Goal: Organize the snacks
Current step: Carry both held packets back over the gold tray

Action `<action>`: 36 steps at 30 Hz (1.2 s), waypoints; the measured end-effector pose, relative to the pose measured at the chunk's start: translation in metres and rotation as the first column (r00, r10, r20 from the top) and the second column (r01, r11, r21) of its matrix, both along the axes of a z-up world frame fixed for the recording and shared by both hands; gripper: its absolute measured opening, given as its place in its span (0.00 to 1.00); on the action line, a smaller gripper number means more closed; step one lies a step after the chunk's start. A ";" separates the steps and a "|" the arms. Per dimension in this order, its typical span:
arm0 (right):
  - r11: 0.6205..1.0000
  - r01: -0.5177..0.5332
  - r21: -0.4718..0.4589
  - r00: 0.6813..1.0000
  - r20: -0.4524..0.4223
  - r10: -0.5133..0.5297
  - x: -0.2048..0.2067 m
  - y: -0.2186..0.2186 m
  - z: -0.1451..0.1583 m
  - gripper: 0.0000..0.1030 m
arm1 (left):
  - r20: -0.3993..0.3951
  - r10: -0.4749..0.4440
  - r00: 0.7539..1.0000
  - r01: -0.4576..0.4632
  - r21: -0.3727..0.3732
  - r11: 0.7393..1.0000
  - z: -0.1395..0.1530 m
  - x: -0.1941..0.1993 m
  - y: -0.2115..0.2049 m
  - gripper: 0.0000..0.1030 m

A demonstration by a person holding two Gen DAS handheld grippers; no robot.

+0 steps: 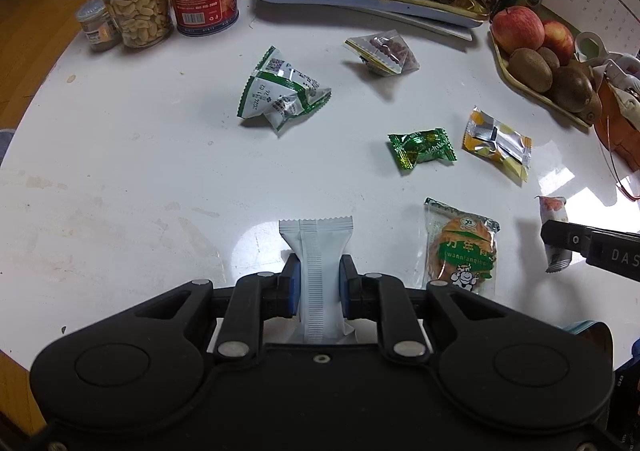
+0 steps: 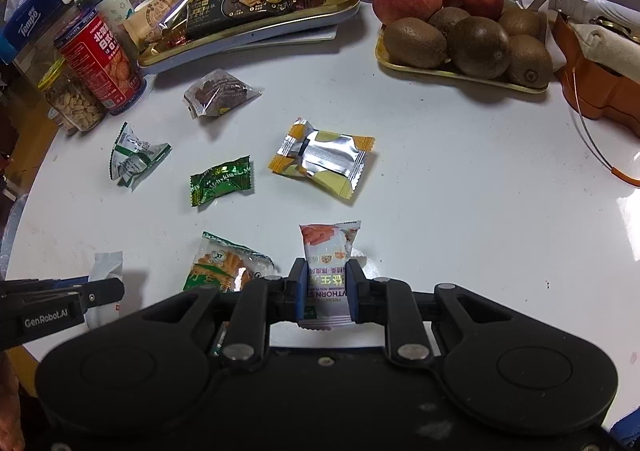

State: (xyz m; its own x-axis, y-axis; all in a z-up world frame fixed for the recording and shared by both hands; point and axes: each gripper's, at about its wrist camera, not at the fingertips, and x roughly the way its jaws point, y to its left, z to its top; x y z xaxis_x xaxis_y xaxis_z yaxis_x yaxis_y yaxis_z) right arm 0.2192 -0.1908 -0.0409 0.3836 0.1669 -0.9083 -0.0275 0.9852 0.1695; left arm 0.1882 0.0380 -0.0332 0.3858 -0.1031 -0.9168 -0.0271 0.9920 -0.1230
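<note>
Both grippers hold a snack. On the left side, the left gripper (image 1: 319, 285) squeezes a white packet (image 1: 318, 275) around its middle, between the two blue pads, so the packet stands up and its top end pokes out in front. The right gripper (image 2: 327, 291) pinches an orange and white snack stick (image 2: 328, 263) the same way. Holding each one by the middle likely keeps it from slipping out.

Other snacks lie loose and apart on the white table (image 1: 120, 171): a green and white pouch (image 1: 280, 95), a green candy (image 1: 422, 148), a yellow and silver pack (image 1: 496, 145), a clear bag of dark bits (image 1: 384, 53) and a cracker pack (image 1: 462, 247) just beside the left gripper. They probably wait their turn.

At the back sits a gold tray (image 2: 248, 37) piled with sweets. That looks like the place where snacks should go, though I cannot be sure. A fruit tray (image 2: 460, 73) with apples and kiwis stands off to the right.
</note>
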 end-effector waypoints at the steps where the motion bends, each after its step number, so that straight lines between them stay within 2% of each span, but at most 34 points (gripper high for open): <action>1: 1.000 0.002 0.003 1.000 0.002 -0.002 0.000 -0.001 0.001 0.21 | 0.005 0.004 1.000 -0.004 0.004 1.000 0.002 -0.001 0.002 0.24; 8: 0.999 0.047 0.004 0.999 0.018 -0.047 -0.006 -0.010 0.011 0.21 | 0.021 0.037 0.999 -0.038 0.032 0.999 0.014 -0.004 0.019 0.24; 13: 0.999 0.035 0.010 0.998 0.043 -0.035 -0.025 -0.008 0.036 0.21 | 0.064 0.043 0.997 -0.046 0.040 0.998 0.041 -0.016 0.029 0.24; 22: 0.999 -0.033 0.003 0.994 0.108 0.033 -0.083 0.007 0.092 0.21 | 0.139 -0.056 0.989 0.054 0.018 0.998 0.086 -0.064 0.020 0.24; 30: 0.997 -0.079 0.007 0.992 0.099 0.078 -0.138 0.015 0.100 0.21 | 0.113 -0.147 0.983 0.147 0.006 0.989 0.079 -0.110 -0.001 0.24; 36: 0.994 -0.112 -0.005 0.993 0.025 0.112 -0.176 0.021 0.078 0.22 | 0.049 -0.165 0.985 0.166 -0.013 0.986 0.053 -0.135 -0.014 0.24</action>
